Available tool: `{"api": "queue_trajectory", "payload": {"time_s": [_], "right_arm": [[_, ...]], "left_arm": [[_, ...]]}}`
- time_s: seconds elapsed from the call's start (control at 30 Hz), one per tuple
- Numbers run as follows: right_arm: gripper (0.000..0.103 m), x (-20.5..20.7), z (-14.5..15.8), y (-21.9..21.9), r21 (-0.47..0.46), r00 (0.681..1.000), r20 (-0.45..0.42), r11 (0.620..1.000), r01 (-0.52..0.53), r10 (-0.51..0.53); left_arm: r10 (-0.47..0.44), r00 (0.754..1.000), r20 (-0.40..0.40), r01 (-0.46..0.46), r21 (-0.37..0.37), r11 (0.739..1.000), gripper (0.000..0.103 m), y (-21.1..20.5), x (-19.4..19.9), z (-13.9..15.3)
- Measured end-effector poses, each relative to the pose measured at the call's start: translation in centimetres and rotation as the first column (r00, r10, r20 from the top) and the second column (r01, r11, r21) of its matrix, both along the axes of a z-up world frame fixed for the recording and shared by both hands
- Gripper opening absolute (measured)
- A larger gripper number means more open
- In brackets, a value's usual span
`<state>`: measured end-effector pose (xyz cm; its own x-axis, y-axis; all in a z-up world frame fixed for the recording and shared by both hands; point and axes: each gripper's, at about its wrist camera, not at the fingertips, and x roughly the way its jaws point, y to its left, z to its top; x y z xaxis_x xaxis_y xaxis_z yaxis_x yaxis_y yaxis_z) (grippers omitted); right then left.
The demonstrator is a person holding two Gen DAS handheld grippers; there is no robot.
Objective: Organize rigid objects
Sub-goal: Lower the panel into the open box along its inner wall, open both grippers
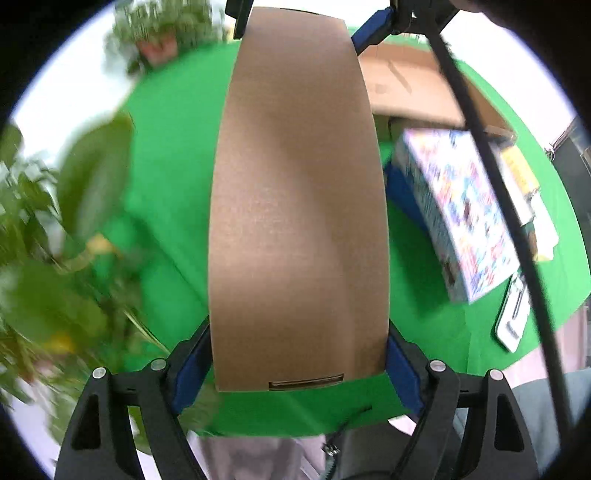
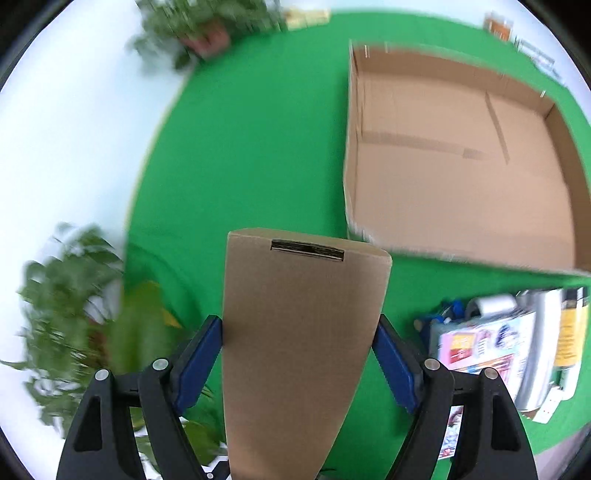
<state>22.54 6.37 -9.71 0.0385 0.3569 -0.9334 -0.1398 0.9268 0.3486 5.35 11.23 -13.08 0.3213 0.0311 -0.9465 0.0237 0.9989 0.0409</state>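
Note:
A long plain brown cardboard box [image 1: 299,206] hangs above the green cloth, held at both ends. My left gripper [image 1: 299,358] is shut on its near end, the blue pads [image 1: 194,358] pressed to both sides. The right gripper [image 1: 314,16] clamps the far end at the top of the left wrist view. In the right wrist view the same box [image 2: 303,332] runs between my right gripper [image 2: 299,347], whose blue pads [image 2: 205,350] touch both sides. A slot shows in its end face. A wide, shallow open cardboard carton [image 2: 461,155] lies to the right with nothing inside.
The table wears a green cloth [image 2: 258,147]. Colourful printed boxes [image 2: 487,347] and other packets are stacked at the right, also seen as a colourful box [image 1: 461,214]. Potted plants [image 2: 70,306] stand at the left edge and a further plant [image 2: 207,22] at the back. A black cable [image 1: 491,177] crosses the left wrist view.

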Motion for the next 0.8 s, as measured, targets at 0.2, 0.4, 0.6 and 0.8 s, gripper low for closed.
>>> {"api": "queue_trajectory", "payload": {"time_s": [0.2, 0.4, 0.6, 0.8], "right_arm": [[0.078, 5.9, 8.7, -5.5, 0.049, 0.992, 0.108, 0.997, 0.062, -0.067], [0.078, 13.8, 9.7, -10.3, 0.051, 0.985, 0.123, 0.992, 0.116, -0.122], [0.078, 22.7, 4.9, -14.0, 0.035, 0.989, 0.071, 0.991, 0.128, -0.13], [0.078, 29.6, -2.5, -14.1, 0.002, 0.996, -0.008, 0.996, 0.087, -0.087]], "left_arm": [[-0.035, 0.991, 0.129, 0.032, 0.025, 0.999, 0.084, -1.5, 5.3, 5.1], [-0.052, 0.986, 0.156, 0.051, 0.011, 0.999, 0.083, -5.6, 13.2, 5.9], [-0.037, 0.995, 0.089, 0.037, -0.008, 0.999, 0.083, -6.2, 21.0, 5.3], [0.021, 1.0, -0.017, -0.021, -0.04, 0.999, 0.083, -6.4, 27.7, 1.2]]}}
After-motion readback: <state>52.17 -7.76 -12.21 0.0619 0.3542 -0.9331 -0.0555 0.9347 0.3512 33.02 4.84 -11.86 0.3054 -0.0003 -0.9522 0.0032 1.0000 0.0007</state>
